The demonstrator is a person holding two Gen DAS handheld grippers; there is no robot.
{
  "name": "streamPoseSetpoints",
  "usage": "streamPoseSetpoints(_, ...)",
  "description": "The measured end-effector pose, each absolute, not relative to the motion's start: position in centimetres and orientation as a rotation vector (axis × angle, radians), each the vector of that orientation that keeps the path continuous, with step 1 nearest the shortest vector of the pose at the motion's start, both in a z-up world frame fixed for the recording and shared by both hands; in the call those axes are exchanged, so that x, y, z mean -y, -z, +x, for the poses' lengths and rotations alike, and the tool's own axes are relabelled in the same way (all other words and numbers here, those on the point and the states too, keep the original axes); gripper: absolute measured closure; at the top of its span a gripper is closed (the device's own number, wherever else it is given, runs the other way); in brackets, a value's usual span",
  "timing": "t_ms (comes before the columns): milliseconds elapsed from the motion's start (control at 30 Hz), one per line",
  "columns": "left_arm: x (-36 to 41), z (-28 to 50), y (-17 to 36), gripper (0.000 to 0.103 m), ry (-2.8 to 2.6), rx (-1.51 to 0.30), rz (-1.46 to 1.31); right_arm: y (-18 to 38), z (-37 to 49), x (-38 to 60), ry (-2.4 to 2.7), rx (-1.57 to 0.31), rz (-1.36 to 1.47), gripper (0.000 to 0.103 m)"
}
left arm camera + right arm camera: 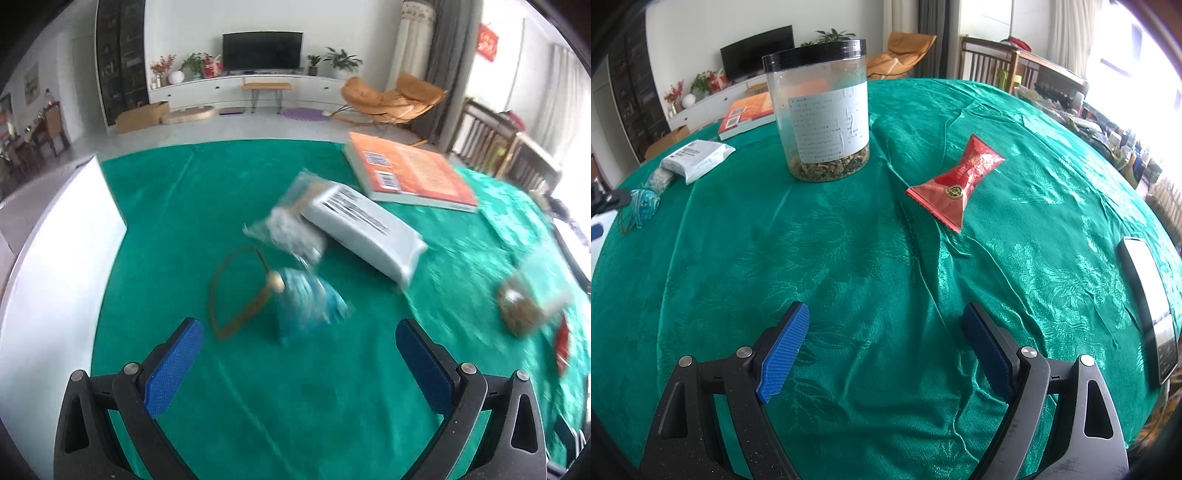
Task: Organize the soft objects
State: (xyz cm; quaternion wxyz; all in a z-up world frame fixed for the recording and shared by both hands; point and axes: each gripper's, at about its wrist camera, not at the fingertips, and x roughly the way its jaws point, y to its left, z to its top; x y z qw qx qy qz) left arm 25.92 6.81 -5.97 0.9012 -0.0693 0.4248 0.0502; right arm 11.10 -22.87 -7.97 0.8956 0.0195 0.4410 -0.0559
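Note:
A blue fabric pouch with a brown cord and a wooden bead lies on the green tablecloth, just beyond my left gripper, which stands open and empty. Behind the pouch are a clear bag of pale bits and a white soft packet. In the right wrist view the same pouch and white packet sit at far left. My right gripper is open and empty above bare cloth. A red wrapped packet lies ahead of it to the right.
An orange book lies at the back of the table. A clear jar with a black lid stands ahead of the right gripper. A dark phone-like device lies at the right edge. A white panel borders the table's left side.

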Motion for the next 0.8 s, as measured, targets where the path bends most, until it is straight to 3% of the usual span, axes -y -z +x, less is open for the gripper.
streamPoseSetpoints(200, -8.8, 29.5, 8.8, 0.001, -0.158, -0.932, -0.196, 8.0, 11.1, 22.9, 0.116, -0.914, 0.040, 0.016)
streamPoseSetpoints(233, -9.0, 29.6, 9.1, 0.009, -0.127, -0.934, -0.210, 8.0, 11.1, 22.9, 0.115, -0.914, 0.040, 0.016)
streamPoseSetpoints(267, -9.1, 29.7, 9.3, 0.031, -0.102, -0.940, -0.209, 8.0, 11.1, 22.9, 0.115, -0.914, 0.040, 0.016)
streamPoseSetpoints(300, -8.7, 29.6, 9.4, 0.041, -0.113, -0.944, -0.148, 8.0, 11.1, 22.9, 0.115, -0.914, 0.040, 0.016)
streamPoseSetpoints(333, -8.2, 29.5, 9.4, 0.066, -0.112, -0.947, -0.087, 8.0, 11.1, 22.9, 0.115, -0.914, 0.040, 0.016)
streamPoseSetpoints(800, -1.8, 15.6, 6.1, 0.066, 0.186, -0.964, -0.080, 8.0, 11.1, 22.7, 0.110, -0.915, 0.040, 0.015)
